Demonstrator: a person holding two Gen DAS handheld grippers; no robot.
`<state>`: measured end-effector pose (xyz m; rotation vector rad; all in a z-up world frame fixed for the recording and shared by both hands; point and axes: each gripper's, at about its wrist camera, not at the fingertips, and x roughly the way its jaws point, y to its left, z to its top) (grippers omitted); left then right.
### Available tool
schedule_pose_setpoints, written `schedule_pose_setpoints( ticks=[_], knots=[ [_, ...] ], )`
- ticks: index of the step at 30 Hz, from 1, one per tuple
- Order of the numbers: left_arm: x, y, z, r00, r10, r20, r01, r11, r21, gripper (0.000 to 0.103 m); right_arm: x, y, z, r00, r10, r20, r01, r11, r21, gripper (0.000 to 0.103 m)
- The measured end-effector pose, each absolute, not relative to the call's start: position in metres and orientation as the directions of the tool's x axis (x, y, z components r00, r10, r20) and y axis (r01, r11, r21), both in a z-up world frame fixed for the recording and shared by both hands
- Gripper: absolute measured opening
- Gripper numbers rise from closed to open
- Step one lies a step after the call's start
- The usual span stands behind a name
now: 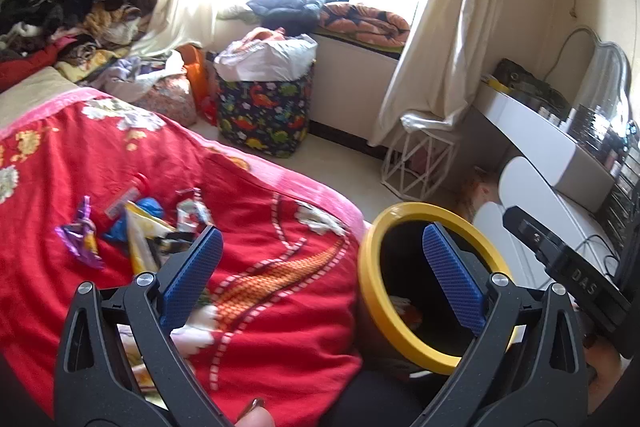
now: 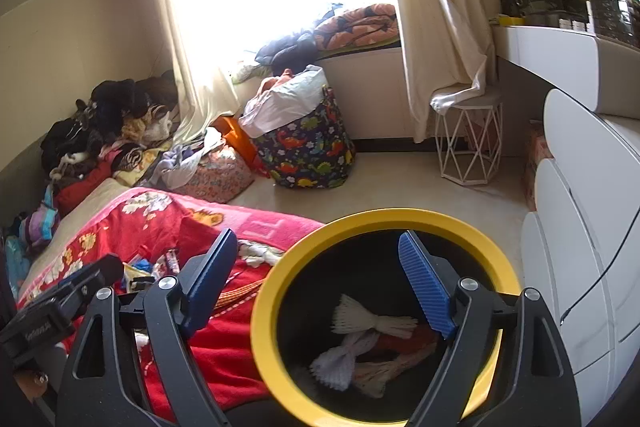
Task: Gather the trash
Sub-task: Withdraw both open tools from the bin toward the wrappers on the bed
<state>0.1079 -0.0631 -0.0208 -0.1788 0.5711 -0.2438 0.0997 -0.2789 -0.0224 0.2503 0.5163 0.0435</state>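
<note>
Both claws gape empty: left claw (image 1: 320, 267) beside crumpled foil wrappers (image 1: 132, 227) on the red quilted bedspread (image 1: 280, 267), right claw (image 2: 320, 279) over the yellow-rimmed black bin (image 2: 276, 291); loose fabric may snag with a wrapper.

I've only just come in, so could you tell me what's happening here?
A person with two handheld grippers is clearing trash off a bed. Both the left gripper and right gripper are open and empty. Wrappers lie on the red blanket; the yellow-rimmed bin beside it already holds some pieces.
</note>
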Motion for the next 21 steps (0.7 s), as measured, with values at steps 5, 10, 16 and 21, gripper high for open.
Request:
schedule_pose_setpoints(
  ticks=[5,10,16,21],
  knots=[
    [0.107,-0.044,-0.018,0.835,-0.244,-0.493,0.152,0.964,-0.219,0.092,0.103,-0.257,-0.020,0.867,0.128,-0.482,-0.016,0.973,0.230,0.082],
    [0.108,-0.025,-0.018,0.849,-0.213,-0.484,0.117,0.968,-0.222,0.092,0.106,-0.239,-0.019,0.859,0.158,-0.488,-0.053,0.974,0.222,0.084],
    [0.110,-0.001,-0.017,0.860,-0.178,-0.478,0.073,0.970,-0.231,0.092,0.110,-0.216,-0.020,0.847,0.193,-0.495,-0.104,0.974,0.203,0.084],
    [0.113,0.019,-0.018,0.866,-0.148,-0.478,0.033,0.970,-0.241,0.092,0.115,-0.199,-0.021,0.834,0.223,-0.505,-0.143,0.971,0.192,0.084]
  ],
)
